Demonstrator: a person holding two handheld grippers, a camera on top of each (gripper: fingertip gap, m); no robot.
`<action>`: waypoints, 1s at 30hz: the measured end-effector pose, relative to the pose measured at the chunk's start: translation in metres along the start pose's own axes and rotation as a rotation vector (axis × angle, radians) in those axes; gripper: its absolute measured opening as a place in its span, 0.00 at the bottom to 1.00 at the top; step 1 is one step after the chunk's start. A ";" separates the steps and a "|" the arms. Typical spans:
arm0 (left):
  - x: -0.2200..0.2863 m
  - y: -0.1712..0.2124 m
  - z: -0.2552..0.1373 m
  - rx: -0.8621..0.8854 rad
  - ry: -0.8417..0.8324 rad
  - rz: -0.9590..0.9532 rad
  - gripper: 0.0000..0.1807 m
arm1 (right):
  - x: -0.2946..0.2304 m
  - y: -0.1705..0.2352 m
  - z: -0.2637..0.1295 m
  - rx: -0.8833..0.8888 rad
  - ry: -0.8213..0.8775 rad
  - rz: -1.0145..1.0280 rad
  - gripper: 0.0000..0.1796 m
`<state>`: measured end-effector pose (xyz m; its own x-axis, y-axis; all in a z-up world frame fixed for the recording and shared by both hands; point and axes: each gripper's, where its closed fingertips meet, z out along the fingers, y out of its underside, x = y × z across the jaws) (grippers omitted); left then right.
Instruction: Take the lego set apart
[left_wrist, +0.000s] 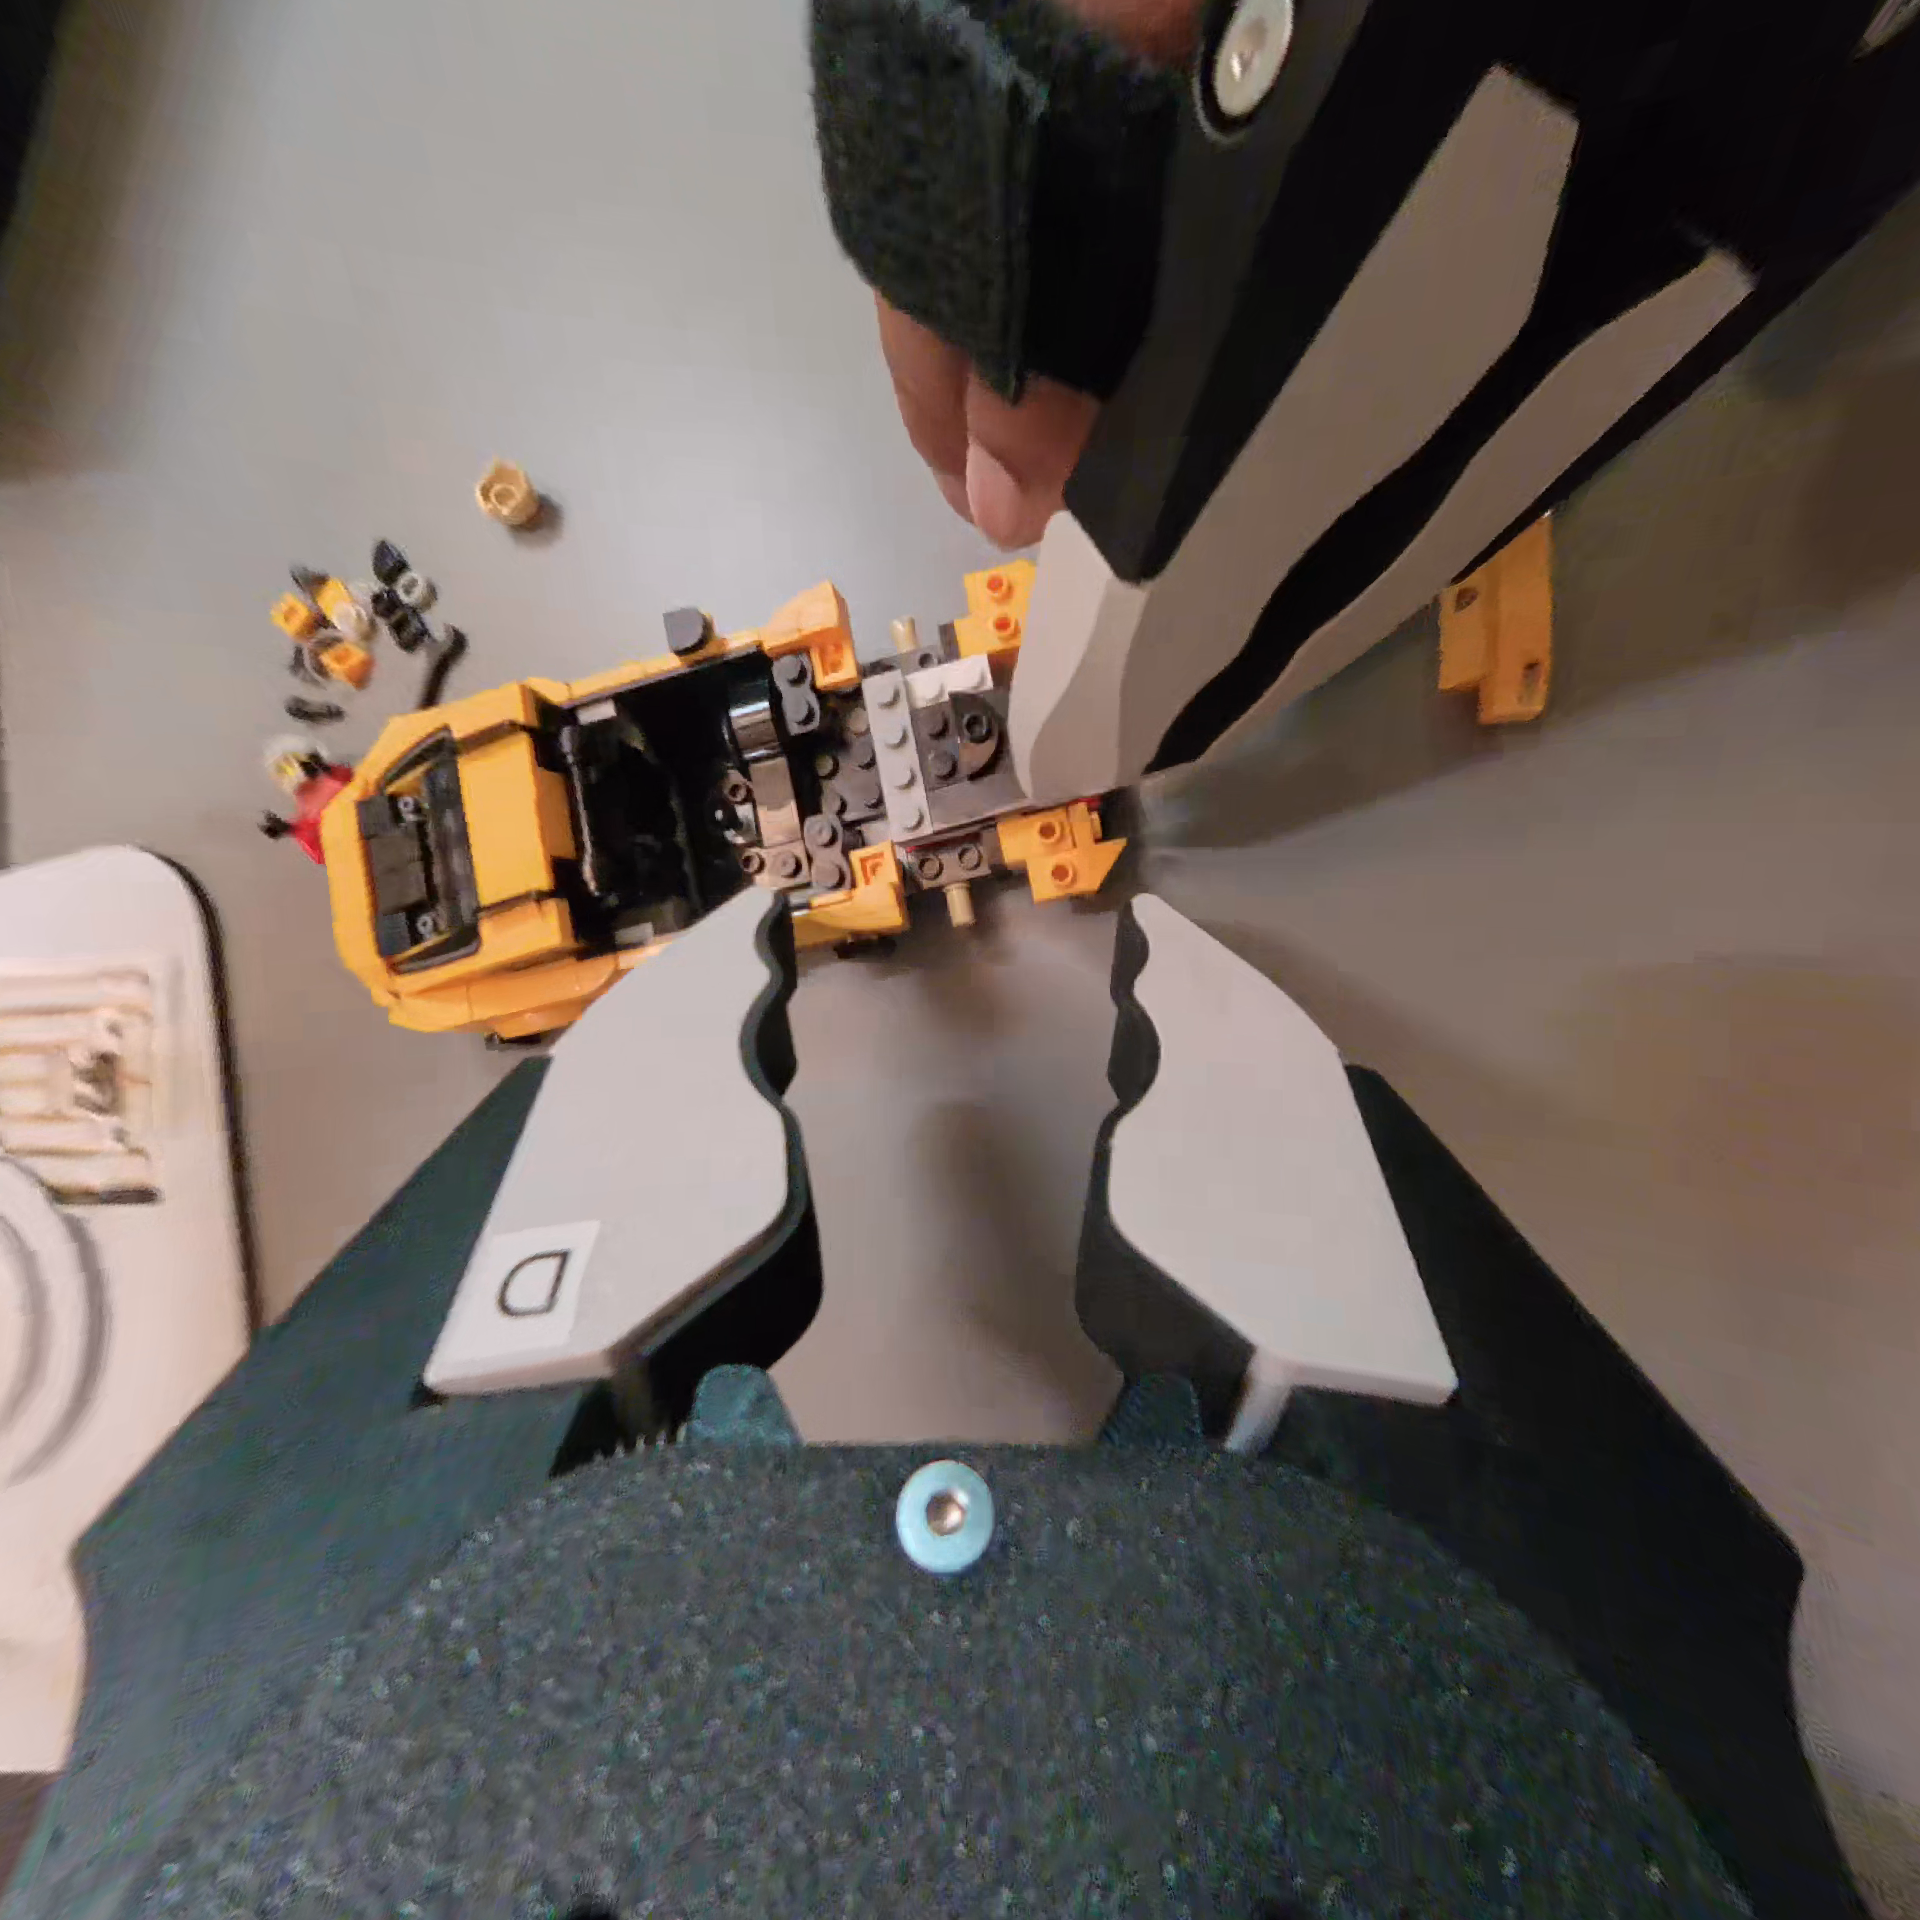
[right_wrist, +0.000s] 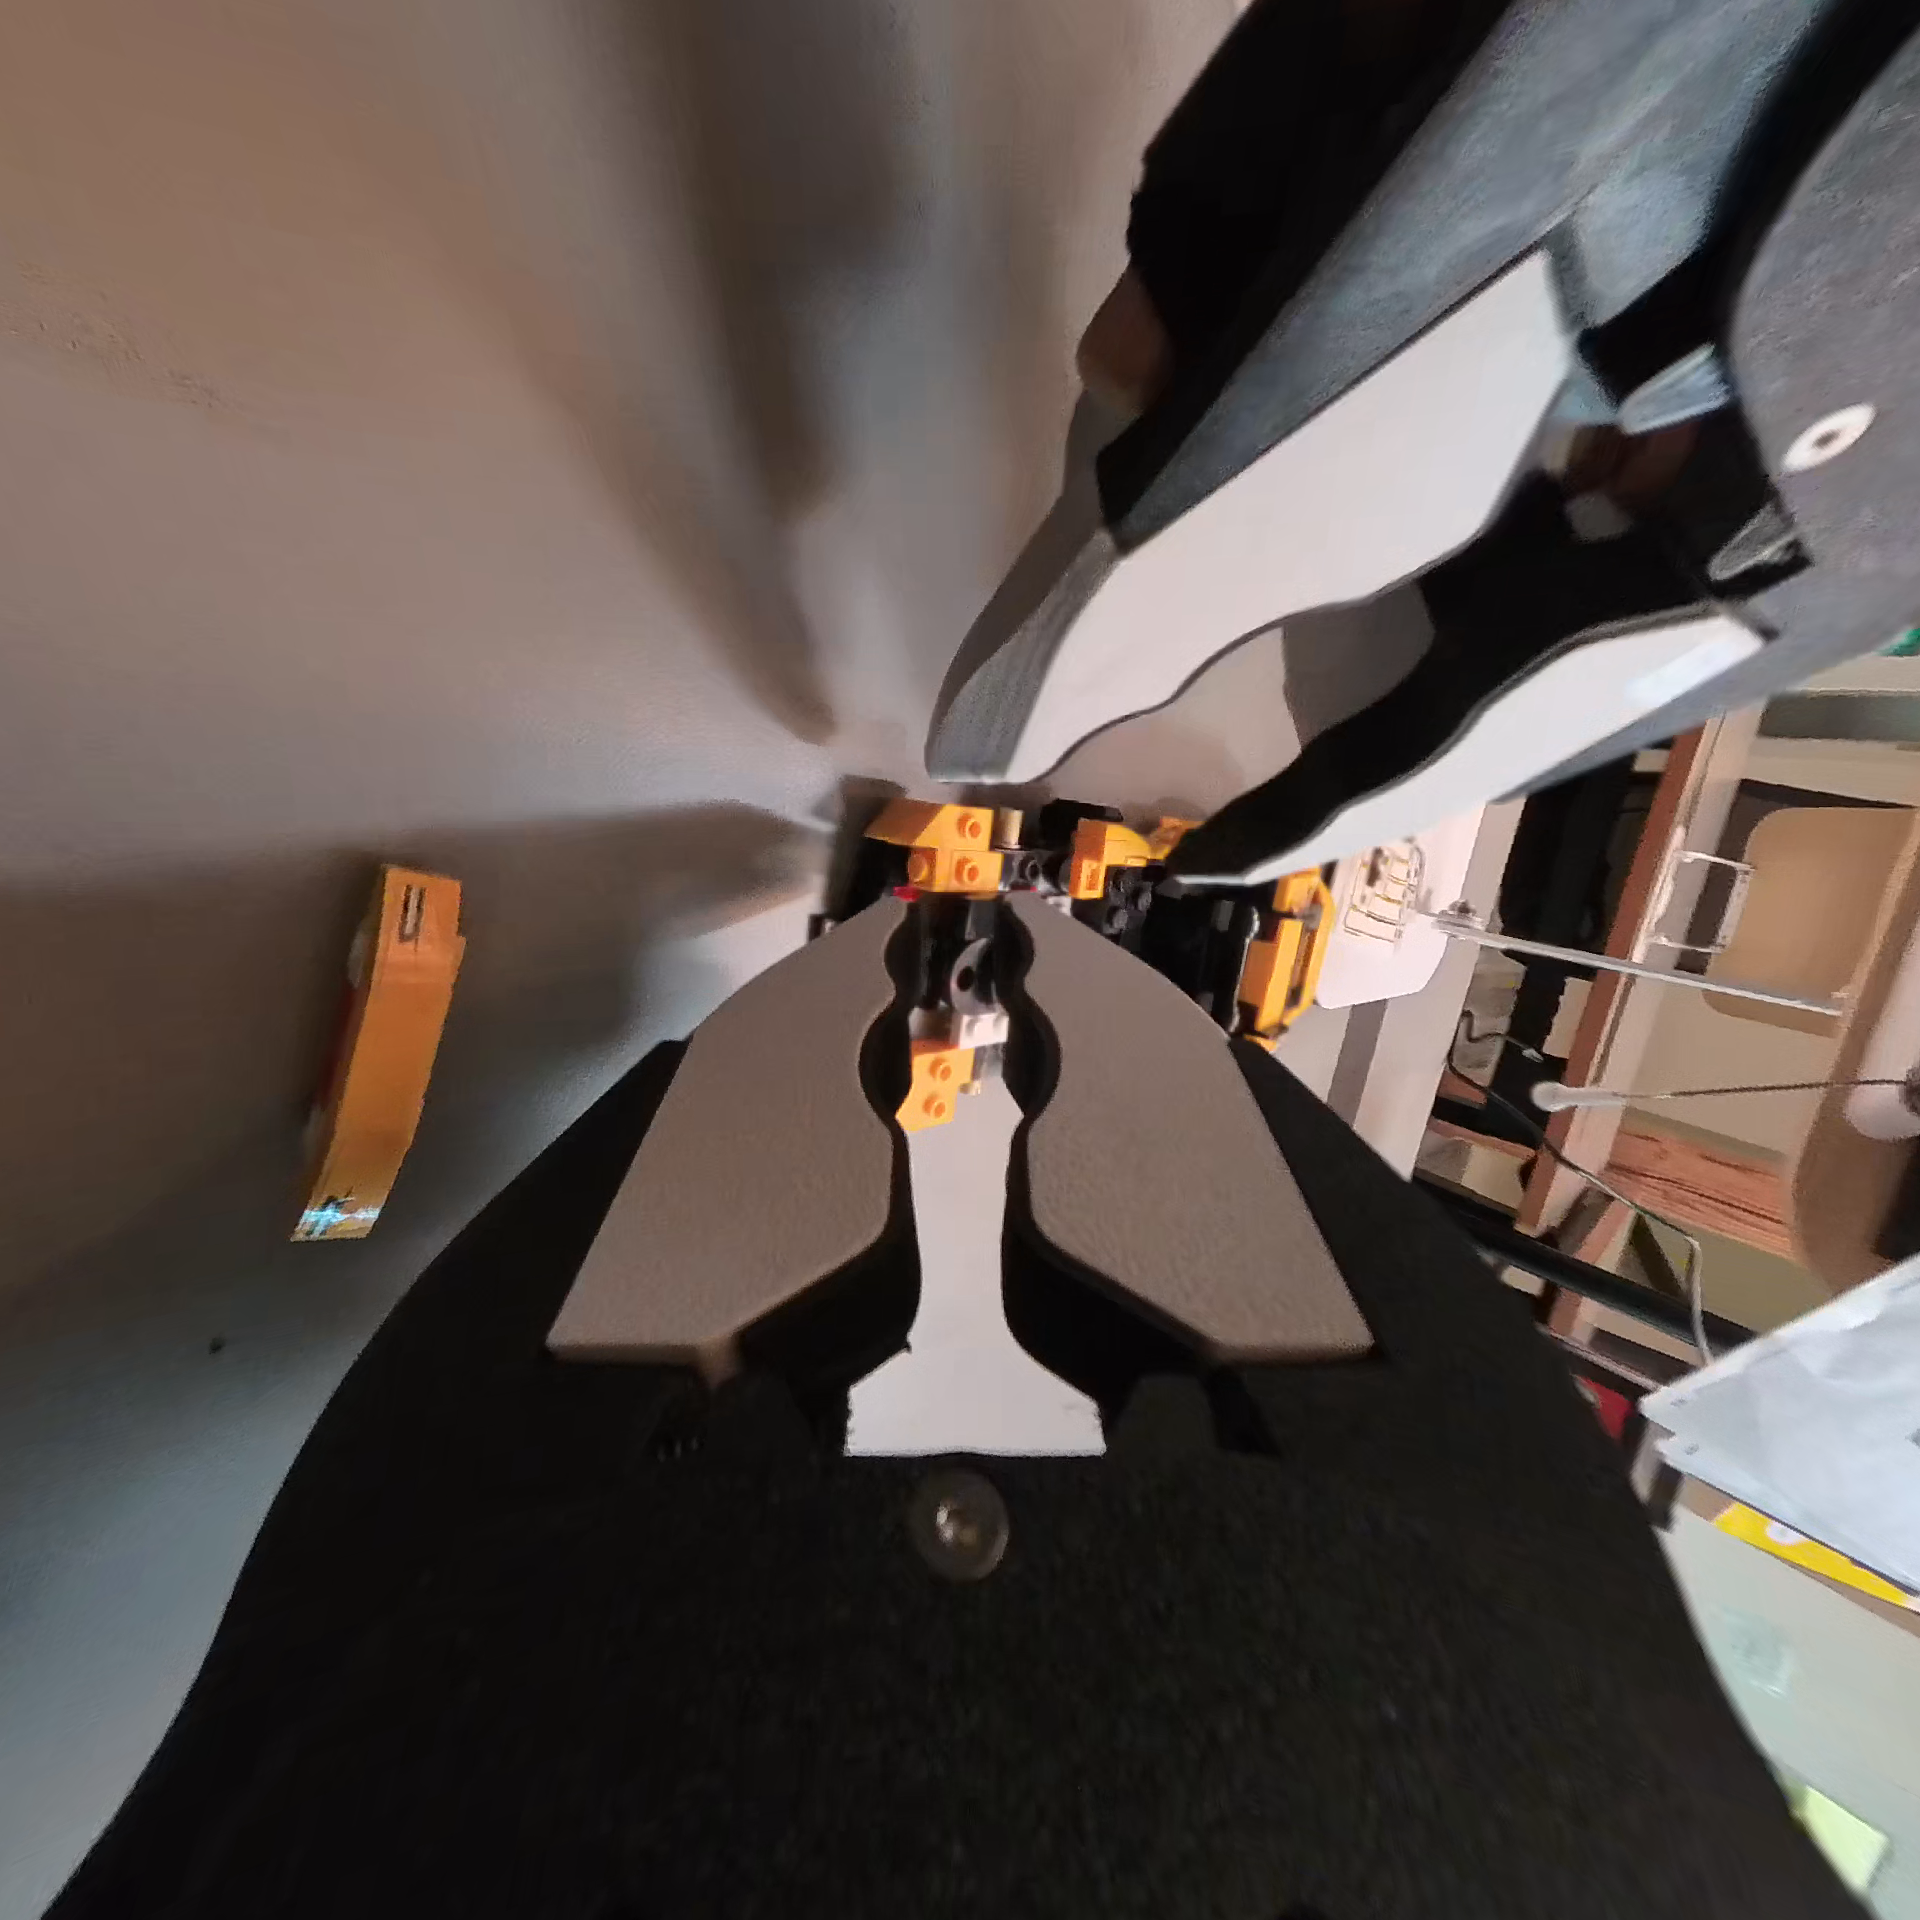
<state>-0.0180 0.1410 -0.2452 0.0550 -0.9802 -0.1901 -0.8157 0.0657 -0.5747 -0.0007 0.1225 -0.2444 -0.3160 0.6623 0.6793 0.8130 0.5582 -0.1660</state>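
A yellow lego car (left_wrist: 499, 831), with its roof and back panels off, lies on the grey table (left_wrist: 1507, 1039). Black and grey inner bricks (left_wrist: 914, 748) show at its rear. My left gripper (left_wrist: 951, 914) is open and empty, its tips right beside the car's side. My right gripper (right_wrist: 961, 920) comes in from the far side (left_wrist: 1127, 774), fingers narrowed around the car's rear bricks (right_wrist: 966, 997). The left gripper (right_wrist: 1055, 826) hangs open over the car in the right wrist view. A hand (left_wrist: 987, 436) holds the right gripper.
A loose yellow body panel (left_wrist: 1496, 644) lies apart from the car, also in the right wrist view (right_wrist: 379, 1039). A pile of small removed parts (left_wrist: 353, 623), a tan round piece (left_wrist: 509, 494) and a red piece (left_wrist: 312, 810) lie near the car's front. A white object (left_wrist: 94, 1039) sits at the left. The tips of both grippers are at nearly the same place.
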 end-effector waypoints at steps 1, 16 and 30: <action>-0.003 0.002 0.001 -0.035 -0.001 0.045 0.32 | 0.001 -0.001 0.000 0.007 -0.004 0.015 0.07; -0.019 0.010 0.021 -0.179 0.109 0.268 0.24 | 0.007 0.008 0.012 0.022 -0.007 0.065 0.08; -0.015 0.011 0.020 -0.183 0.123 0.269 0.23 | 0.015 0.002 0.001 0.090 0.006 0.172 0.01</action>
<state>-0.0157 0.1598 -0.2647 -0.2369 -0.9482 -0.2116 -0.8817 0.3013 -0.3630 -0.0039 0.1341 -0.2354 -0.1730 0.7487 0.6399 0.8077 0.4796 -0.3428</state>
